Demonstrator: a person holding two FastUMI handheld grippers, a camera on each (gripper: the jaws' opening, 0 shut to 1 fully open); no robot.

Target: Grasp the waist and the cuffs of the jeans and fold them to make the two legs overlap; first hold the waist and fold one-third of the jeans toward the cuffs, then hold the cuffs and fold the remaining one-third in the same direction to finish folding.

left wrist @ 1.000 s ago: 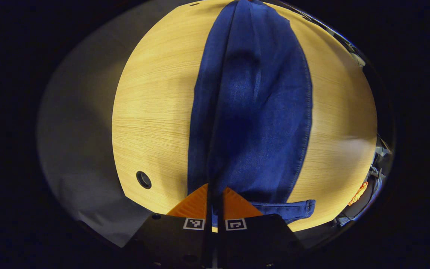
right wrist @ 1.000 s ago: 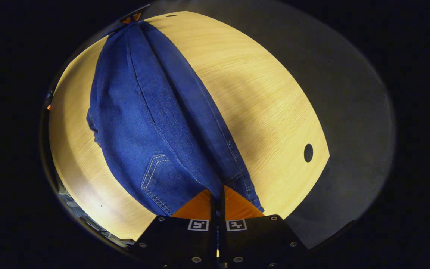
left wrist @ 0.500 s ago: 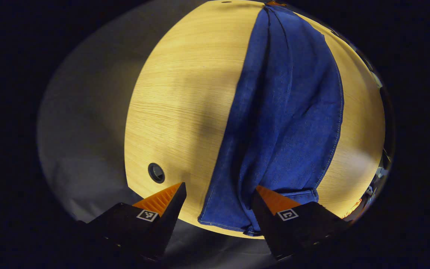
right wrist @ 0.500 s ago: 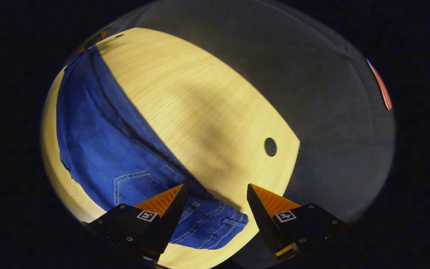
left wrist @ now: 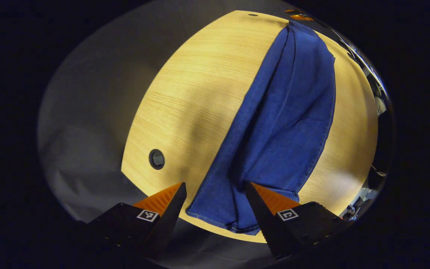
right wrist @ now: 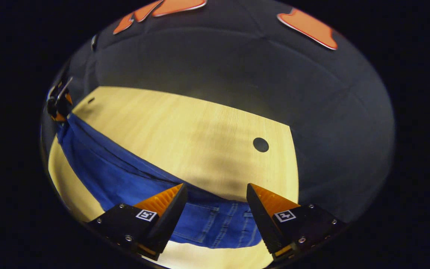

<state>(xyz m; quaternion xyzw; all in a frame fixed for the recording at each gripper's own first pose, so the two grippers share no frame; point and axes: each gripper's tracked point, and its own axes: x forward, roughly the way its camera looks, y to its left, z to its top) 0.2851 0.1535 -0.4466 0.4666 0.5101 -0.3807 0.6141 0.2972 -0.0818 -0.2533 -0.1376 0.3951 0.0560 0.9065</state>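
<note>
- The left gripper (left wrist: 215,190) has its fingers spread wide, gripping nothing; the jeans (left wrist: 282,123) lie flat on the wooden table (left wrist: 185,97), cuffs between the fingertips.
- The right gripper (right wrist: 217,190) is likewise spread; the waist (right wrist: 218,224) sits between its fingers.

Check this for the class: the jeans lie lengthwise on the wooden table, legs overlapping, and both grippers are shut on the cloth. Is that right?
Not quite. The jeans do lie lengthwise on the wooden table with legs overlapping, but both grippers are open. The left gripper view shows the left gripper spread wide; the right gripper view shows the right gripper the same.
</note>
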